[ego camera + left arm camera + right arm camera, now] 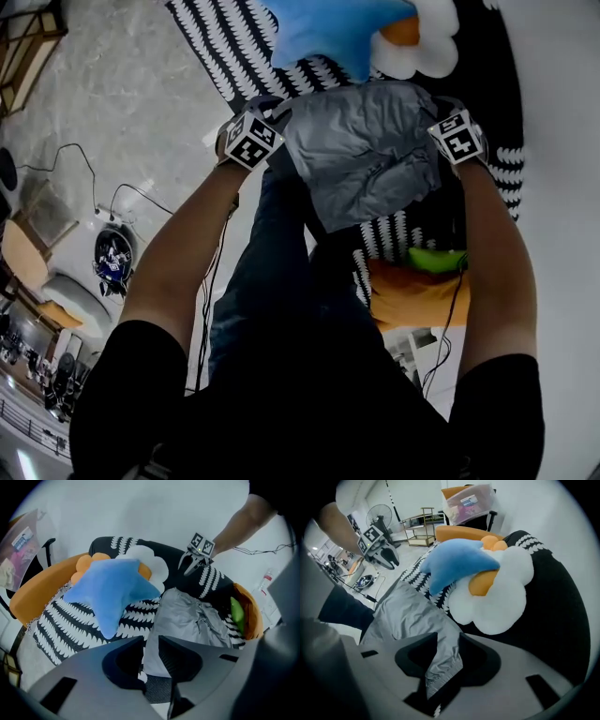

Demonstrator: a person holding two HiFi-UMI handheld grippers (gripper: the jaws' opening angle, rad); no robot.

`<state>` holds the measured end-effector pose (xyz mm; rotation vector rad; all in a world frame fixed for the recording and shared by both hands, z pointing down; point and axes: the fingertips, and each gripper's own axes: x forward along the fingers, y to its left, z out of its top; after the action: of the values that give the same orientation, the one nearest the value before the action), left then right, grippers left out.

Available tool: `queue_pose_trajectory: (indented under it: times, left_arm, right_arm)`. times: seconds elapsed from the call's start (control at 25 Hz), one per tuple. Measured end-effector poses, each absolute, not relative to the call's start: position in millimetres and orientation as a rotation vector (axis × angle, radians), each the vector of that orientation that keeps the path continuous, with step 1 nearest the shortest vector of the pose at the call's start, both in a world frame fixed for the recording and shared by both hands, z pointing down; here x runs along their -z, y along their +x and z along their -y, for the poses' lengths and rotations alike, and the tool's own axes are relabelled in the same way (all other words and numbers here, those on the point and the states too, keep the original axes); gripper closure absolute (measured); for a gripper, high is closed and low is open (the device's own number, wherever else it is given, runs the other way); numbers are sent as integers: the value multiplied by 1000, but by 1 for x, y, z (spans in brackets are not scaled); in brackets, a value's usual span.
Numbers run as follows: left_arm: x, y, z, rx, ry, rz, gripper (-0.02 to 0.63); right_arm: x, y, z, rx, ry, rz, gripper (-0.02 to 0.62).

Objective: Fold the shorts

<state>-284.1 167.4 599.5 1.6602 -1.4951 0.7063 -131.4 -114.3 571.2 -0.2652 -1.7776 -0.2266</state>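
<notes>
Currently, the grey crinkled fabric shorts (361, 150) are spread between the two tools, with the long axis running left to right across the head view. They appear to lie on the near part of the black-and-white leaf-patterned seat (70, 625). Each outer corner sits directly at one tool, so neither hand is favoured.

- The left tool (151, 641) is pointed down at the left corner, jaws spread roughly halfway. The cloth edge is seen in the gap, but no pad is seen pressing on it, so it is judged not gripped.
- The blue star-shaped pillow (110, 592) and the white flower-shaped pillow (497, 597) are seen beyond the shorts, apart from the cloth.
- The right tool (447, 641) is at the right corner, jaws set narrower. A hem corner is bunched between them and fills the gap, so it is judged pinched.

For a fold across the long axis, a fresh grip by the left tool would be needed first.
</notes>
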Motion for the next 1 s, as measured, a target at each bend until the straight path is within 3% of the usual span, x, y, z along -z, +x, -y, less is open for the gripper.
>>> queue_pose_trajectory:
  times: [0.64,1.0]
  left_arm:
    - [-679,-287,-168,-912,1726,1326,440]
    - [-698,-286,-171,-987,1661,1297,477]
  right_arm:
    - [-660,-152,148,402,-346,1591,408]
    - [-689,-135,146,578,-492,1438,407]
